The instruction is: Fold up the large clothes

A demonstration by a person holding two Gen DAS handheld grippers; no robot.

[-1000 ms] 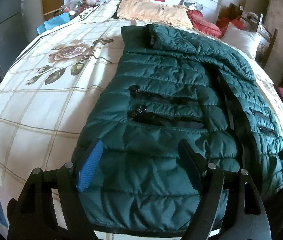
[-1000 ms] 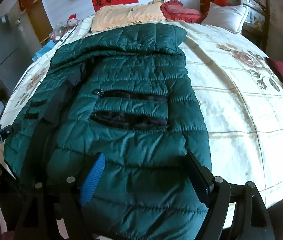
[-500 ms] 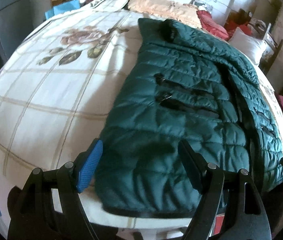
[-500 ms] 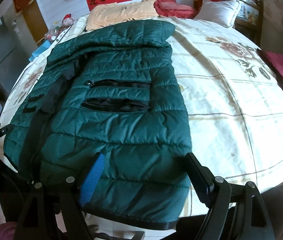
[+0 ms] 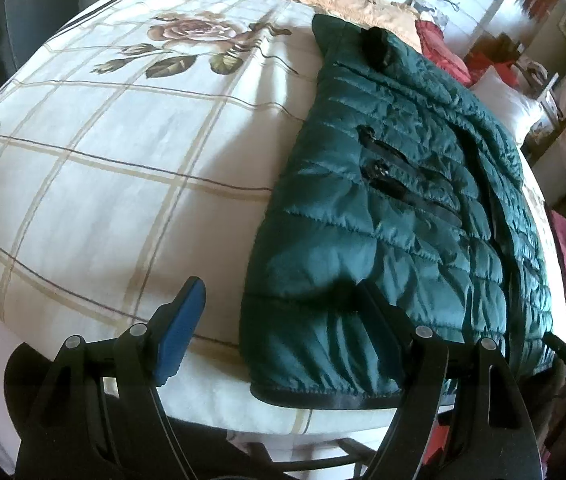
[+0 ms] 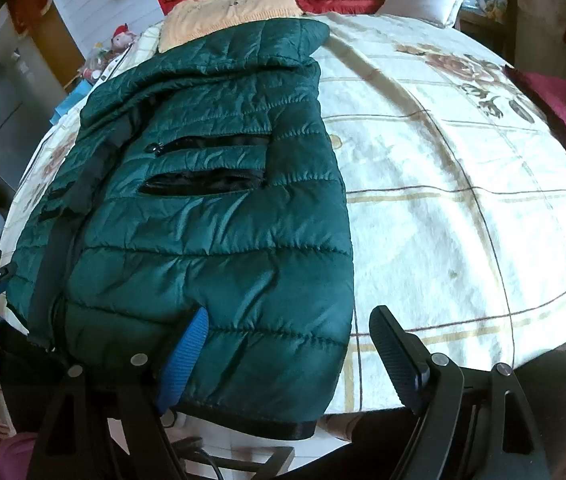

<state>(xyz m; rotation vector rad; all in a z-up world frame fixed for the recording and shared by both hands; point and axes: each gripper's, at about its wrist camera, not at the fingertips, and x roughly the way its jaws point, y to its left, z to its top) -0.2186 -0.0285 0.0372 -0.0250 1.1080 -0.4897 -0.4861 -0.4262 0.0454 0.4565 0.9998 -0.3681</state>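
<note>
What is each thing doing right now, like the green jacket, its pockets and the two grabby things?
Green jacket: spread flat on the bed, front up, hem at the near edge, not yet folded.
Upper pocket: zipped shut.
Lower pocket: gaping open.
Left hand-held gripper: open, holding nothing, at the jacket's hem corner.
Right hand-held gripper: open, holding nothing, at the other hem corner.
Bedspread: smooth.

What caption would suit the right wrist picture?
Open right gripper at the hem of a green quilted jacket spread on a floral checked bedspread.
</note>
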